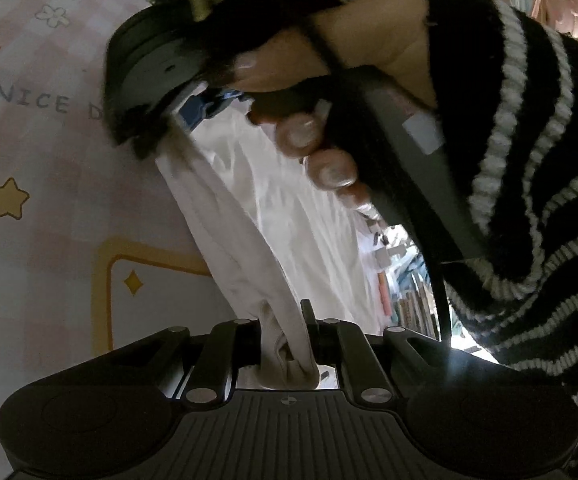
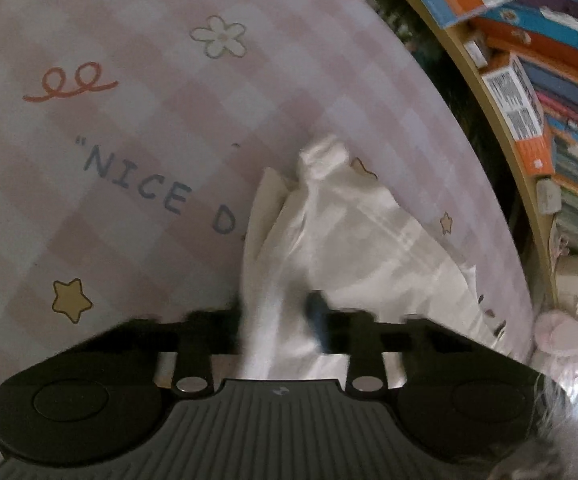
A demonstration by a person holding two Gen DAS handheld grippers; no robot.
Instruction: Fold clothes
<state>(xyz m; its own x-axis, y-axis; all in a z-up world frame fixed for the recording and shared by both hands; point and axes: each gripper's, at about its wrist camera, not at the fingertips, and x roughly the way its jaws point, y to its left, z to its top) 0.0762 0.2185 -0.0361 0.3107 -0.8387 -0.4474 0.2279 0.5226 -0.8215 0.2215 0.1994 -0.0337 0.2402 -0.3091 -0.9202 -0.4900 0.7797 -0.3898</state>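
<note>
Your left tongs (image 1: pixel 285 344) are clamped on a bunched edge of the white garment (image 1: pixel 273 216), and the cloth runs taut from there up to your right tongs (image 1: pixel 205 106), gripped in your hand (image 1: pixel 309 92) below the striped sleeve (image 1: pixel 529 140). From the right wrist view, the right tongs (image 2: pixel 285 320) are also closed on a gather of the same garment (image 2: pixel 353 240), whose far end droops and crumples onto the pink checked surface (image 2: pixel 149 128). So you're holding it lifted between both grips, partly resting, with a bookshelf (image 2: pixel 549 100) along the edge. This looks like mid-fold: either stretching it out to lay flat or carrying one edge over. Whichever it is, you need even tension between both grips, and that crumpled far end wants smoothing before any crease is set.
</note>
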